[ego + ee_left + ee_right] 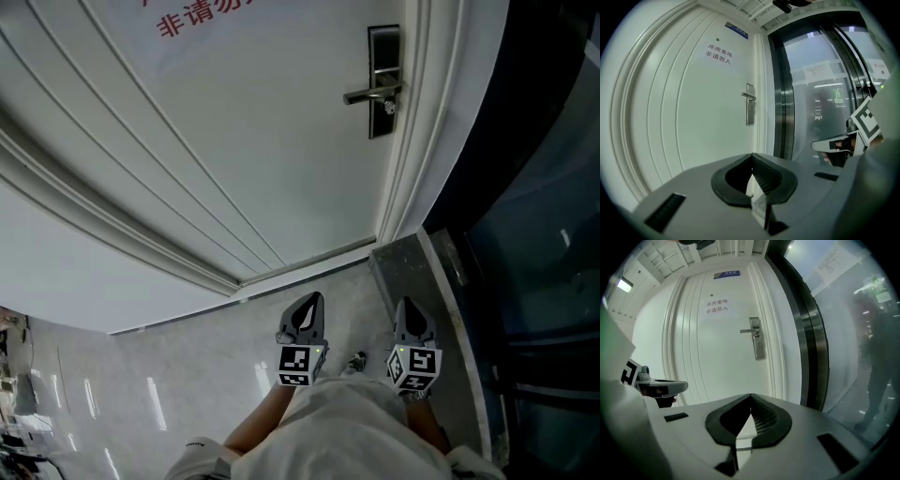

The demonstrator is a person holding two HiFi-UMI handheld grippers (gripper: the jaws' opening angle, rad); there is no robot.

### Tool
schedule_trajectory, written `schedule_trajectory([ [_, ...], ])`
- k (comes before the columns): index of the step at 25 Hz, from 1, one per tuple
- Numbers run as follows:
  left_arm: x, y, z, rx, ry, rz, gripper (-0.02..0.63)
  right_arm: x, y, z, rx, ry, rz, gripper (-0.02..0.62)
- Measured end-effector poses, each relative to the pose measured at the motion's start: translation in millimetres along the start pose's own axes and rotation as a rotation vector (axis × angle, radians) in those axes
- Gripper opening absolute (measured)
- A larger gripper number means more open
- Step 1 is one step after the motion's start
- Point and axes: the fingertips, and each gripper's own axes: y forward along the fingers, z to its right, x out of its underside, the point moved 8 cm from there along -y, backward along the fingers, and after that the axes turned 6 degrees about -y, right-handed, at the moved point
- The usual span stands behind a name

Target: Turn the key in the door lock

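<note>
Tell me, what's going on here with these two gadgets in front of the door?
A person stands facing a white door, holding a two-jaw gripper in each hand. The left gripper and right gripper are both shut and empty, held low and well short of the door. The lever handle and its lock plate are untouched. Something small sits just under the lever, possibly the key, but it is too small to tell.

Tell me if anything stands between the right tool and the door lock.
Nothing visible does. The right tool, shut and empty, faces the door lock across bare floor; the left tool is off to its side.
</note>
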Motion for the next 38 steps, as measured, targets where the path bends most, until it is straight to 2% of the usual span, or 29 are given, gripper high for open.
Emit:
schedule_trajectory([
  [3, -1.0, 16.5, 8.9, -0.008, -0.006, 0.000, 0.008, -4.7, 13.1, 22.4, 0.006, -0.006, 0.007, 0.002],
  [7, 6.5, 24.3, 14.8, -0.022, -0.015, -0.048, 0.008, -2.8, 20.6, 35.5, 0.001, 0.013, -0.002, 0.003],
  [10, -2.7, 34.1, 9.6, -0.037, -0.007, -0.003, 0.008, -1.8, 31.6, 34.1, -0.030, -0.003, -0.022, 0.003],
  [15, -2.7, 52.6, -20.0, -0.108, -0.007, 0.005, 0.008, -3.1, 46.7, 33.8, -0.060, -0.049, -0.017, 0.002],
  [20, -10.2, 86.9, -25.0, -0.094, -0.024, 0.025, 0.008, -9.3, 68.4, 47.6, -0.045, -0.062, -0.031, 0.002],
  [29, -47.7, 163.6, -32.8, -0.054, -0.065, 0.094, 0.008, -77.2, 146.0, 63.7, -0.076, -0.176, 0.045, 0.002],
  [35, -78.2, 205.4, -40.5, -0.010, -0.040, 0.137, 0.008, -142.7, 191.8, 71.1, -0.050, -0.303, 0.150, 0.002],
  [38, -95.9, 222.4, -43.9, 0.016, -0.031, 0.152, 0.008, -174.4, 209.8, 70.3, -0.038, -0.402, 0.202, 0.002],
])
